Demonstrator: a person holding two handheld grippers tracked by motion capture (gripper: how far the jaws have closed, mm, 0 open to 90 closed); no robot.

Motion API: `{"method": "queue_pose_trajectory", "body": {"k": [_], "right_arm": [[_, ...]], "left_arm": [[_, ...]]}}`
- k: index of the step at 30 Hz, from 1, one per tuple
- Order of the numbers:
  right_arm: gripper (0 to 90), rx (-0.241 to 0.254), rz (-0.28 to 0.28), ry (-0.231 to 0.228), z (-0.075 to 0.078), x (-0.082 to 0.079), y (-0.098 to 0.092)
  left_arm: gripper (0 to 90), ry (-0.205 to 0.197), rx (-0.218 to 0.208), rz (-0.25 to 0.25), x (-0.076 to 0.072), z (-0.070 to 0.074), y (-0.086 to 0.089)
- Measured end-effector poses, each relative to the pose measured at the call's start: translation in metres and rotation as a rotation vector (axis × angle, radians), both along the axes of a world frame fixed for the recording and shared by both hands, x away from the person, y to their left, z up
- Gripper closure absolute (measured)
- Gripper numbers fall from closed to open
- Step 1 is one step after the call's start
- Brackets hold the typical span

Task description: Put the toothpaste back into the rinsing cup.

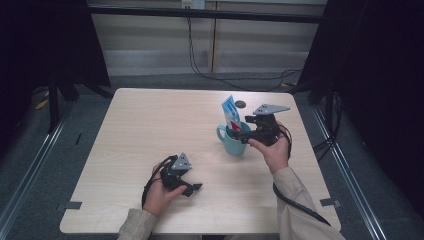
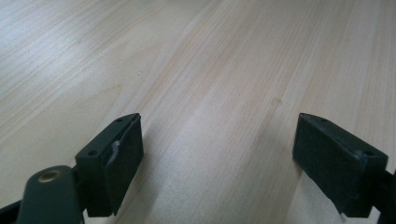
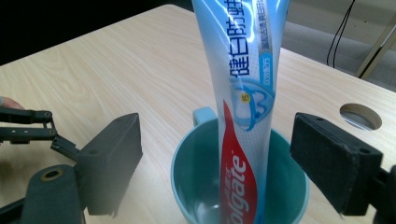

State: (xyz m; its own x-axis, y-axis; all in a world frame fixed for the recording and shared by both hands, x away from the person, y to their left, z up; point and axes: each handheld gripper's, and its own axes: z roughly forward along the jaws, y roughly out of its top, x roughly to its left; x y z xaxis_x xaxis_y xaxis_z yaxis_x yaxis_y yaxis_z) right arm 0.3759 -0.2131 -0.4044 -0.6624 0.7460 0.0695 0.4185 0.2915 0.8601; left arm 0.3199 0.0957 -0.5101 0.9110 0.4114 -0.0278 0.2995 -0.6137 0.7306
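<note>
You've got the broad pale wooden table (image 1: 150,130) in front of you, and the action sits on its right half. The teal ceramic mug (image 1: 234,140) stands upright there with its handle turned to the left in the high view, well clear of the edges, which gives you a steady base that won't tip when something tall leans in it.

And something tall does: the blue-and-white plastic toothpaste tube with the red band (image 3: 245,116) stands on end inside the mug, its lower end down in the bowl, its flat upper end rising well above the rim and tilting a little away from you. I'd say it leans that way because the mug wall is all that props it.

Your right gripper (image 3: 215,158) hovers at the mug's rim, its jaws spread wide either side of the tube with clear daylight between each pad and the plastic. Nothing is pinched; the tube is carried by the mug alone. That looks to me like a release, with the jaws held broad so the pads don't drag the tube as you back off.

Your left gripper (image 1: 194,187) rests low near the front edge, well apart from the mug. Its jaws are wide too, with bare wood between them. My read is that you're parking it out of the way so the right hand has room.

Just past the mug, the small round cable hole (image 1: 240,104) in the tabletop sits clear of it all.
</note>
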Motion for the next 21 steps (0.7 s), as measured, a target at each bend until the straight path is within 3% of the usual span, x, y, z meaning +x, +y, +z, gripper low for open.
{"method": "queue_pose_trajectory", "body": {"k": [21], "right_arm": [[16.0, -0.008, 0.028, 0.014, -0.002, -0.026, -0.014]], "left_arm": [[15.9, 0.001, -0.006, 0.0, 0.0, 0.0, 0.0]]}}
